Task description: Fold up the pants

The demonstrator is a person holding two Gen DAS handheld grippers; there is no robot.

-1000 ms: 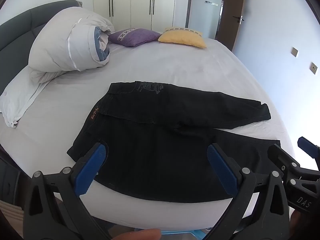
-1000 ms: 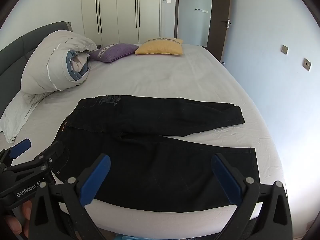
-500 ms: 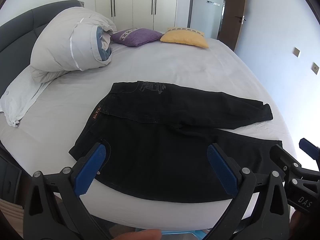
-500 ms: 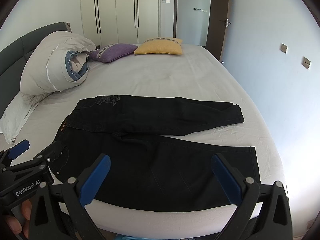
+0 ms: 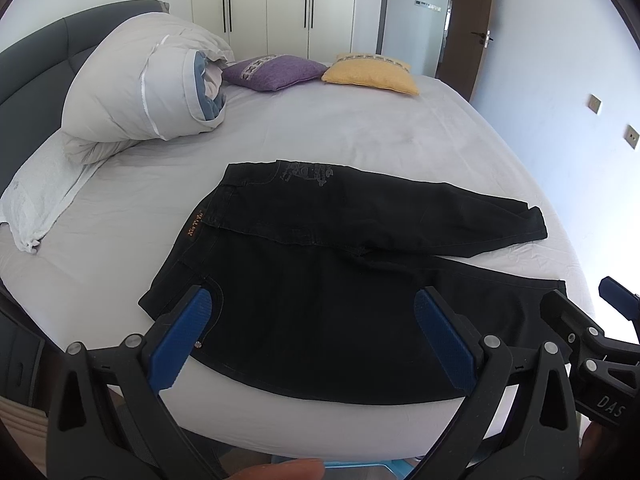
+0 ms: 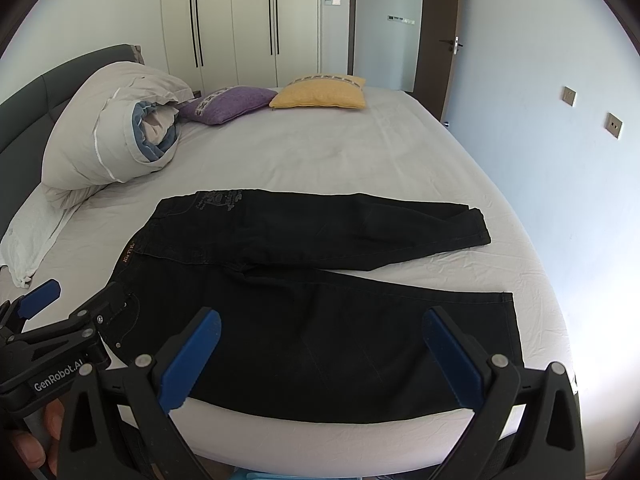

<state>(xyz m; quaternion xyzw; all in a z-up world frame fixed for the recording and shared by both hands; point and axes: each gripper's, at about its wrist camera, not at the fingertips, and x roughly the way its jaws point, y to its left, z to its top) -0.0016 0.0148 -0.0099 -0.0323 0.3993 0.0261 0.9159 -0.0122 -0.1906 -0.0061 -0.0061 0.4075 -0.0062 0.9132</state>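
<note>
Left wrist view: black pants (image 5: pixel 340 280) lie flat on the bed (image 5: pixel 340 136). Both hand-held grippers, left (image 5: pixel 312 336) and right (image 6: pixel 320 356), gape empty. Soft, limp denim probably; pinch waistband and hem.

A big bed (image 5: pixel 360 136) fills the room. It has a pale sheet with small wrinkles. At the far end lie two small pillows side by side. One is a purple pillow (image 5: pixel 276 72) and the other is a yellow pillow (image 5: pixel 370 74). They are just beside each other. On the left sits a rolled-up blanket (image 5: pixel 136 92), white outside and blue inside. Under it lies a flat white pillow (image 5: pixel 36 196) near the bed's edge. A dark grey headboard (image 5: pixel 28 80) runs along the left side. Behind the bed stands a white wardrobe (image 6: pixel 236 20) with long black handles. A brown door (image 6: pixel 448 40) stands open on the right. Two wall switches (image 6: pixel 592 112) sit on the pale blue wall.
</note>
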